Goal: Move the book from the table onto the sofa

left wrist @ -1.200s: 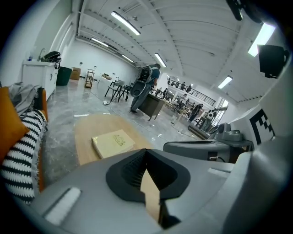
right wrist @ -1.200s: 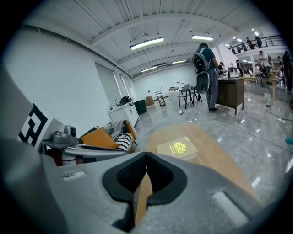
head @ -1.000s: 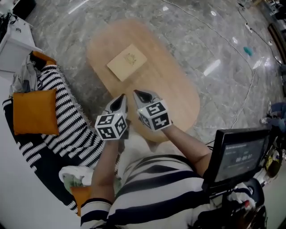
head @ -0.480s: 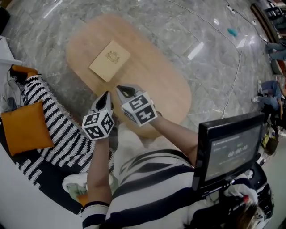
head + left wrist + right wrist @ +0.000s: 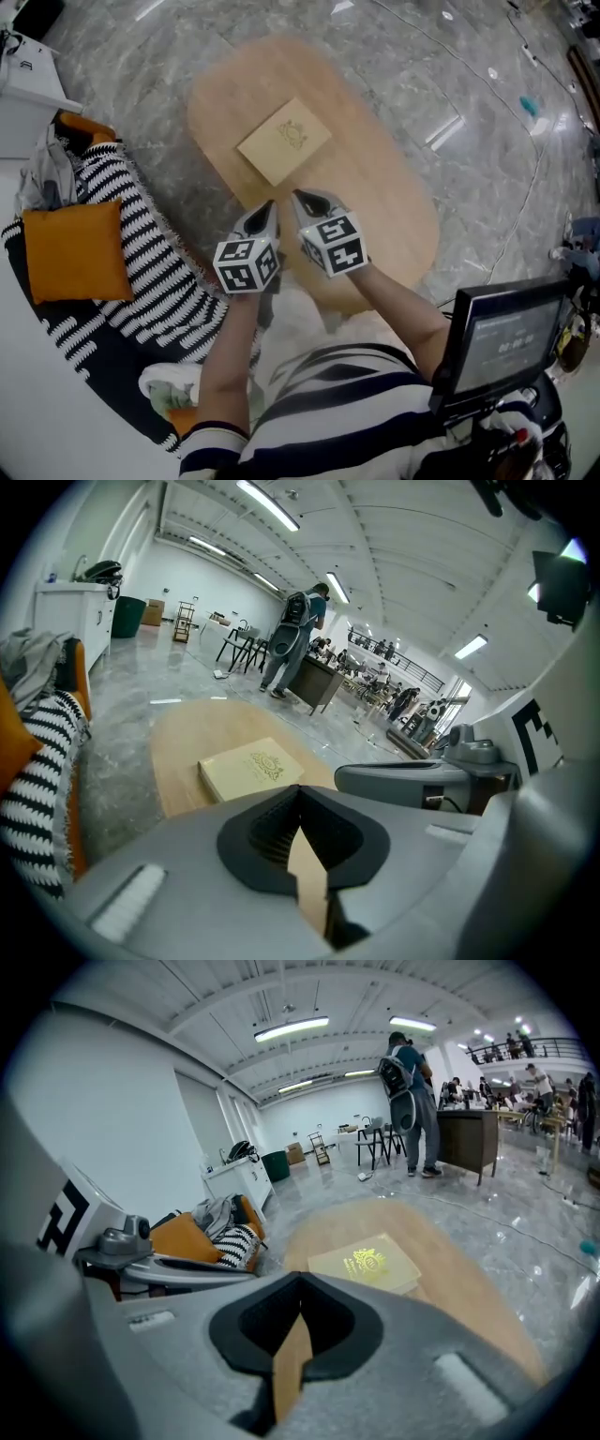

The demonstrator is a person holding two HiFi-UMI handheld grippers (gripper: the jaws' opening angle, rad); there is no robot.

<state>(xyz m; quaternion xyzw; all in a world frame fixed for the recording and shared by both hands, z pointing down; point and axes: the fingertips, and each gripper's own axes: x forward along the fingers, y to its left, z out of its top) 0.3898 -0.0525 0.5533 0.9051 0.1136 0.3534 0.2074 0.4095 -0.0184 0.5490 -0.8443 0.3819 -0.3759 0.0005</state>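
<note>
While both hand-held grippers hover, book lies flat.

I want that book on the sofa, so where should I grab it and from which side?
Probably take the book by its nearest corner, coming in low from your side. It lies flat and closed on the table, so only thin edges offer a hold, and that corner points at the left gripper and right gripper, both shut. Open the fingers first.
</note>
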